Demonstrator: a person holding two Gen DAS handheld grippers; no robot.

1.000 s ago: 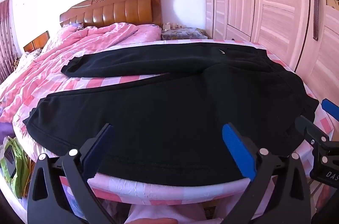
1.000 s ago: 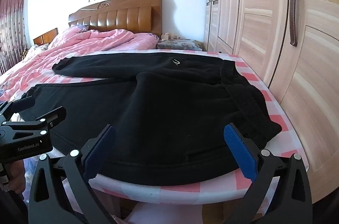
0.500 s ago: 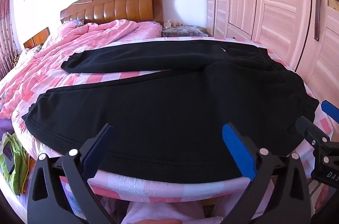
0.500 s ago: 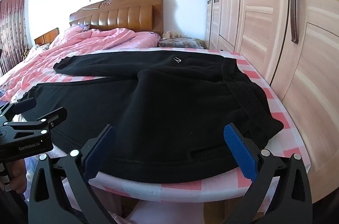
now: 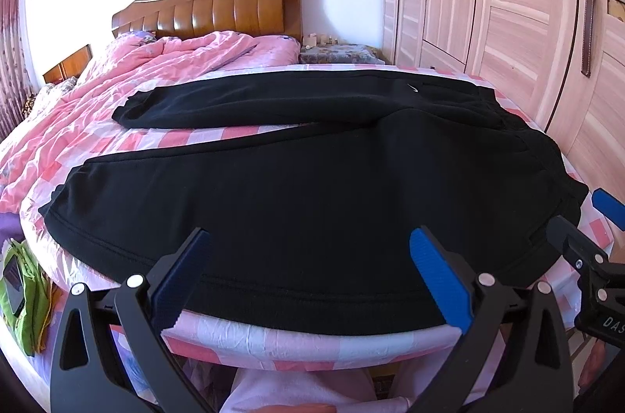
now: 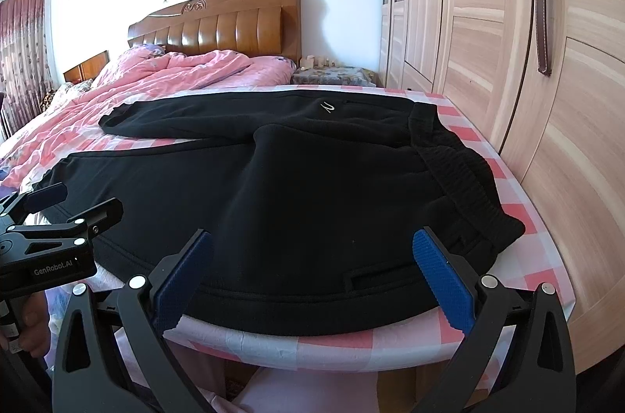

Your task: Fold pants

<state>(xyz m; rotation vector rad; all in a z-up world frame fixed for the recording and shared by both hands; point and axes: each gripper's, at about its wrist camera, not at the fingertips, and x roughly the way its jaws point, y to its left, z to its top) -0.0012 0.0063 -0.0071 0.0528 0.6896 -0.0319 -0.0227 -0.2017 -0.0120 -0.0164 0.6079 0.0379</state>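
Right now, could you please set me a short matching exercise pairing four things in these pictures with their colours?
Column one:
1. pants
2. quilt
3. headboard
4. gripper pads

Column two:
A. blue
B. glossy brown
C. black
D. pink

Pairs: 1-C, 2-D, 3-B, 4-A.

White lettering "GenRobot.AI" is showing on the black body of the left tool [image 6: 58, 206], at nine o'clock in the right wrist view. The letters "DAS" are showing, cut off, on the right tool [image 5: 586, 217] at four o'clock in the left wrist view.
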